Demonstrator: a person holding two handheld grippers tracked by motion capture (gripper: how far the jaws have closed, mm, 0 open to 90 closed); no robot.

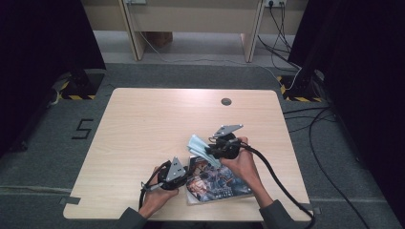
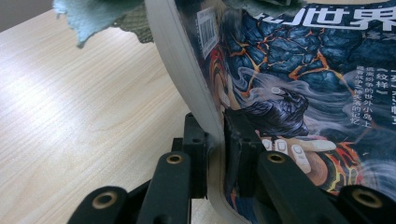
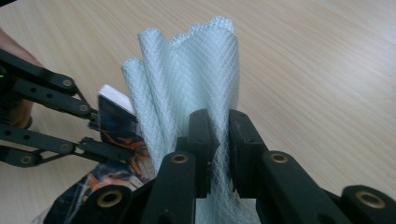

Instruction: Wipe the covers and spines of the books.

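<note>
A pale wooden counter [image 1: 143, 133] stands on grey carpet, black curtains at both sides and loose cables on the floor at the right. In the high view most of the top is bare, with wide free room toward its far and left edges; the work sits near the front edge. The left gripper [image 1: 184, 175] holds the left edge of a paperback book [image 1: 215, 183] that lies close to the front edge. The right gripper [image 1: 210, 151] holds a light-blue cloth [image 1: 199, 147] just above the book's far corner.

In the left gripper view, the fingers [image 2: 195, 149] are clamped on the book's [image 2: 299, 84] cover and page edge, the book raised off the wood [image 2: 70, 121]; the cloth [image 2: 88, 16] hangs at the top.

In the right gripper view, the fingers [image 3: 245, 144] are pinched tight on the waffle-textured cloth [image 3: 187, 79], which stands up in folds. The left gripper [image 3: 95, 128] grips the book's [image 3: 116, 112] corner just beside it, open wood beyond.
</note>
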